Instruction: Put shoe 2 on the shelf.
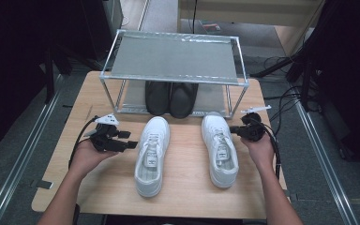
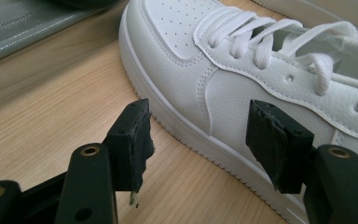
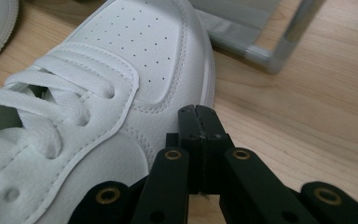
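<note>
high view: two white sneakers lie mid-bench, toes toward the metal rack (image 1: 173, 58) at the far edge; left gripper (image 1: 130, 145) just beside the left sneaker (image 1: 152, 154), right gripper (image 1: 233, 129) at the right sneaker (image 1: 219, 149).
left gripper view: jaws wide, empty, facing that sneaker's side.
right gripper view: jaws closed together, empty, beside the toe.

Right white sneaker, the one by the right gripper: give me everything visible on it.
The right white sneaker is a low-top in what looks like smooth white leather, with a perforated toe box, white laces, stitched panels and a thick white sole. It stands upright on the wooden table, toe toward the metal rack. The right gripper, shut and empty, sits at its outer side near the toe; contact is unclear.
</note>
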